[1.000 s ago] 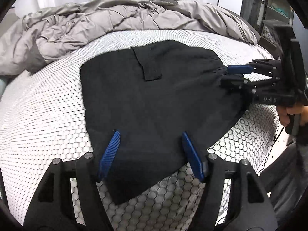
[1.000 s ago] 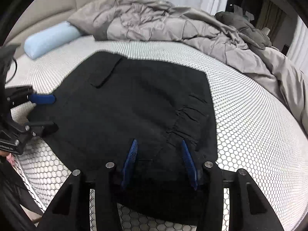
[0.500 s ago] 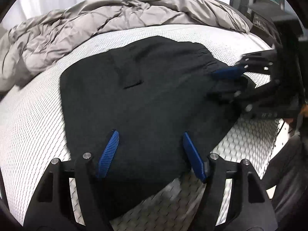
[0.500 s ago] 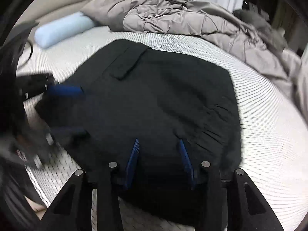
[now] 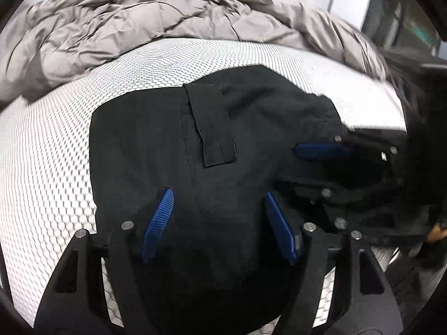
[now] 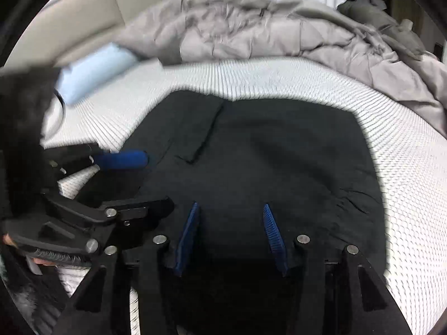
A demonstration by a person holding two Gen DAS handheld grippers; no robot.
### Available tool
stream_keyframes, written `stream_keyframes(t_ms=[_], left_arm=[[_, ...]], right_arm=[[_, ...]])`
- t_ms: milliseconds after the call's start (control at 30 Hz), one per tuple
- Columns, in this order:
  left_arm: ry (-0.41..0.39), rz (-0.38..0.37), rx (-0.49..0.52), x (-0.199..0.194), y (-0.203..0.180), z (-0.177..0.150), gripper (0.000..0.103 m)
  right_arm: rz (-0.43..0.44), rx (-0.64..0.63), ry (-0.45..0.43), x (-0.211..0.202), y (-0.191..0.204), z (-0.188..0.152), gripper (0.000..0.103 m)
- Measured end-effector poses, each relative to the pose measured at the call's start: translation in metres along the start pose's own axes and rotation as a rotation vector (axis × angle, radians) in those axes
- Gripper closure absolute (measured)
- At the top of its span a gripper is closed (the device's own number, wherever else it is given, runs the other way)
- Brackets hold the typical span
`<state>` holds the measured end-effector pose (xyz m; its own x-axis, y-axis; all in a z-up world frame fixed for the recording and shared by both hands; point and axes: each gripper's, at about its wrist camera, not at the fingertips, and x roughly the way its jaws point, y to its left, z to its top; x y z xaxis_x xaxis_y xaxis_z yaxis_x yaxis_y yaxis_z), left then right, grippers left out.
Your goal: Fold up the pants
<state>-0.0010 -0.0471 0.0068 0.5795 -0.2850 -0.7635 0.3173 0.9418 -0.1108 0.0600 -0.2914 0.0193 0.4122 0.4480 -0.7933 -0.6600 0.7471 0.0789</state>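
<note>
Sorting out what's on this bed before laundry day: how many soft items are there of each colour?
Black: 1, the pants
Grey: 1, the rumpled duvet
Light blue: 1, the bolster pillow
Total: 3

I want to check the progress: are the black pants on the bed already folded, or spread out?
Folded, at least partly. The black pants lie as one compact, squarish block on the bed, with no separate legs showing. How many layers, cannot tell.
</note>
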Motion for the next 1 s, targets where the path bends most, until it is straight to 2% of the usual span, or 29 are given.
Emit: stream_keyframes(t_ms=[67,100,133,200,267,333,400,433,467,533,567,600,633,733,767,800,833,900,967,1000], left_arm=[[-0.005,-0.004,-0.007,-0.005,0.007,-0.002,0.039],[-0.014,0.008,-0.021,-0.009,0.012,-0.005,0.040],[-0.016,0.038,-0.029,-0.012,0.016,-0.008,0.040],[-0.012,0.079,-0.025,-0.016,0.025,-0.013,0.039],[-0.023,0.073,-0.059,-0.025,0.031,-0.015,0.040],[-0.052,0.087,-0.079,-0.034,0.032,-0.010,0.040],[-0.088,0.075,-0.048,-0.039,0.025,0.001,0.040],[-0.089,0.071,-0.021,-0.034,0.020,0.010,0.040],[-0.079,0.073,-0.008,-0.028,0.017,0.015,0.040],[-0.019,0.070,0.016,-0.007,0.014,0.025,0.042],[0.014,0.102,0.028,0.007,0.016,0.027,0.044],[0.022,0.106,0.025,0.014,0.019,0.028,0.044],[0.026,0.089,0.011,0.017,0.025,0.029,0.044],[0.022,0.067,-0.020,0.013,0.040,0.028,0.044],[0.020,0.059,-0.032,0.012,0.046,0.026,0.044],[0.018,0.045,-0.044,0.010,0.049,0.024,0.044],[0.016,0.049,-0.052,0.008,0.051,0.022,0.044],[-0.004,0.085,-0.054,-0.005,0.049,0.023,0.044],[-0.067,0.074,-0.049,-0.022,0.049,0.031,0.044],[-0.086,0.070,-0.046,-0.025,0.048,0.038,0.044]], right_arm=[[-0.047,-0.017,0.013,0.001,0.000,-0.004,0.055],[-0.129,-0.033,0.024,-0.004,-0.006,-0.006,0.056],[-0.158,-0.053,0.029,-0.010,-0.010,-0.009,0.059],[-0.146,-0.051,0.033,-0.022,-0.021,-0.015,0.059],[-0.184,-0.047,0.013,-0.030,-0.026,-0.018,0.058],[-0.134,-0.010,-0.009,-0.036,-0.027,-0.016,0.058],[-0.050,0.031,-0.050,-0.043,-0.025,-0.006,0.056],[-0.046,0.027,-0.069,-0.043,-0.022,-0.002,0.054],[-0.058,0.005,-0.084,-0.039,-0.014,0.007,0.049],[-0.057,-0.025,-0.079,-0.024,-0.003,0.020,0.047],[-0.028,-0.028,-0.060,-0.013,-0.001,0.025,0.047],[0.021,-0.032,-0.004,0.006,0.001,0.028,0.048],[0.004,-0.037,0.046,0.020,-0.002,0.029,0.048],[-0.100,-0.048,0.065,0.023,-0.017,0.020,0.048],[-0.135,-0.037,0.069,0.018,-0.028,0.017,0.052],[-0.110,-0.015,0.069,0.015,-0.036,0.015,0.057],[-0.081,0.006,0.064,0.011,-0.042,0.013,0.057],[-0.101,-0.017,0.051,0.005,-0.038,0.011,0.057],[-0.117,-0.036,0.038,-0.003,-0.030,0.012,0.054],[-0.084,-0.022,0.019,-0.008,-0.027,0.016,0.053]])
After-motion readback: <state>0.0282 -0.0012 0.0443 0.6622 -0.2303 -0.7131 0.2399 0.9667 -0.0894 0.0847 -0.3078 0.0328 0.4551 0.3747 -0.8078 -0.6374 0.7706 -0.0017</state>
